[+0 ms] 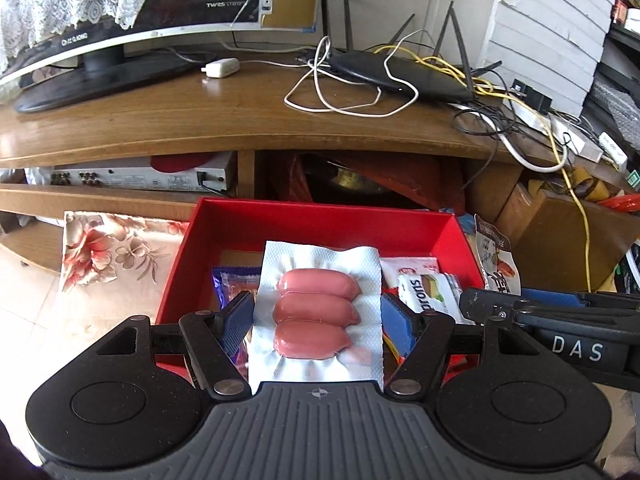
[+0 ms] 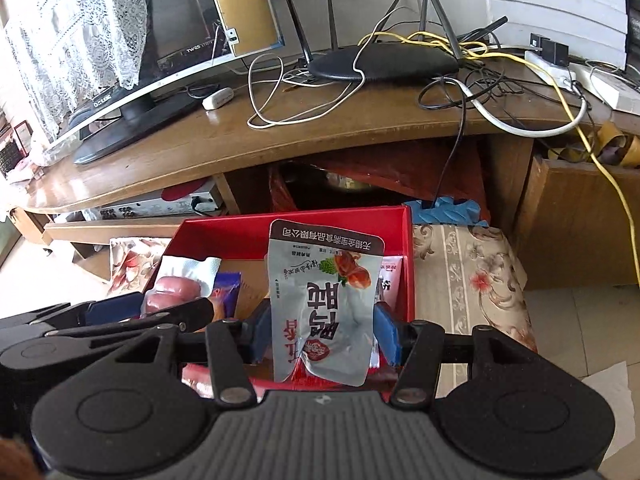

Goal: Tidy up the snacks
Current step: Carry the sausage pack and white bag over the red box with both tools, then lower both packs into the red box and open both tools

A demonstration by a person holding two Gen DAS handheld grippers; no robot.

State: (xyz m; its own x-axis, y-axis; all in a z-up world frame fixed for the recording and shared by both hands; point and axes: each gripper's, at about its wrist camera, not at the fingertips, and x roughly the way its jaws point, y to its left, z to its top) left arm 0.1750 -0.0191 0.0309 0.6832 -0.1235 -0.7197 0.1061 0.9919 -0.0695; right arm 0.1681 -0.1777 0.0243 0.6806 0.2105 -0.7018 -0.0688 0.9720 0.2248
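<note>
My left gripper (image 1: 318,320) is shut on a clear vacuum pack of three pink sausages (image 1: 318,308), held flat over the red box (image 1: 320,216). My right gripper (image 2: 325,332) is shut on a silver snack pouch (image 2: 324,300) with red and black print, held upright above the same red box (image 2: 296,220). Each gripper shows in the other's view: the right gripper (image 1: 496,300) with the silver pouch (image 1: 496,256) at the right, the left gripper (image 2: 132,312) with the sausage pack (image 2: 176,284) at the left. Other snack packets (image 1: 424,288) lie in the box.
The box rests on a flowered cloth (image 2: 468,280) in front of a wooden TV stand (image 1: 240,120). On the stand are a monitor (image 1: 120,40), a black router (image 1: 400,72) and tangled cables (image 1: 344,92). A cardboard box (image 1: 560,232) stands at the right.
</note>
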